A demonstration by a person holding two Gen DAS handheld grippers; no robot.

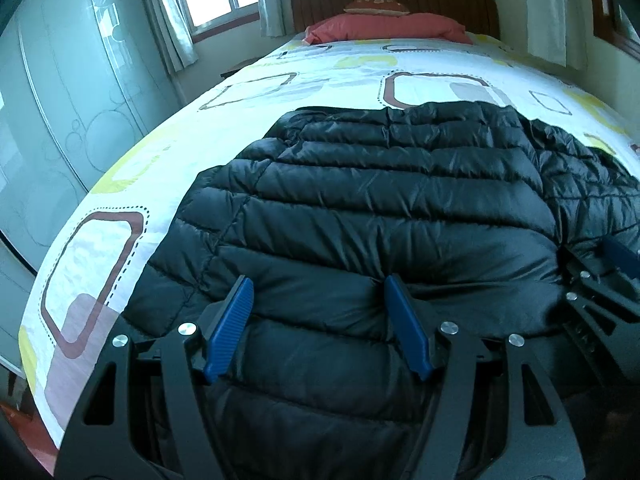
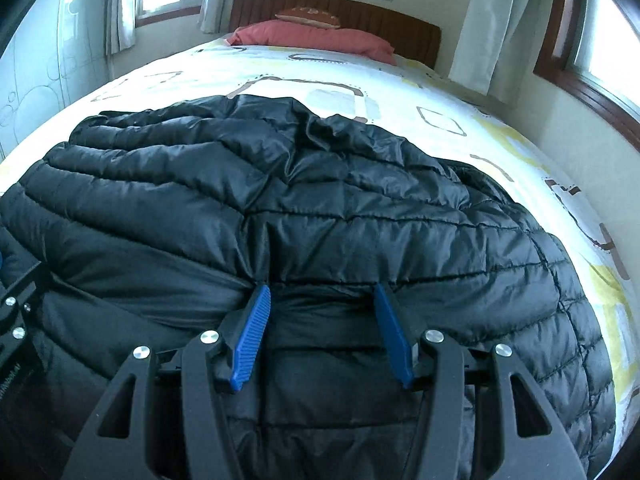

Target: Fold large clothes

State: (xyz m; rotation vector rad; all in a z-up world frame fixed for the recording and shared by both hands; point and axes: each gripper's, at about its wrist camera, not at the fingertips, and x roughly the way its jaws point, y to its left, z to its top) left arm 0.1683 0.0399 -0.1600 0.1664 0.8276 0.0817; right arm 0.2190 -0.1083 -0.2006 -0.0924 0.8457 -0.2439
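A black quilted puffer jacket (image 1: 380, 200) lies spread on the patterned bed cover (image 1: 132, 168), its stitched bands running across. In the left wrist view my left gripper (image 1: 315, 284) stands at the jacket's near edge, its blue pads (image 1: 234, 320) pressed against a thick bulge of fabric between them. The right wrist view shows the same jacket (image 2: 320, 184) and my right gripper (image 2: 320, 288) shut on a puffed fold, with creases running out from both fingertips. Each gripper shows at the edge of the other's view, the right (image 1: 608, 276) and the left (image 2: 16, 308).
A red pillow (image 1: 384, 28) and a brown cushion lie by the wooden headboard (image 1: 400, 0) at the far end. A pale sliding wardrobe (image 1: 60, 100) stands close on the left. Curtained windows (image 2: 600, 60) are on the right and far walls. Bare bed cover (image 2: 500, 128) surrounds the jacket.
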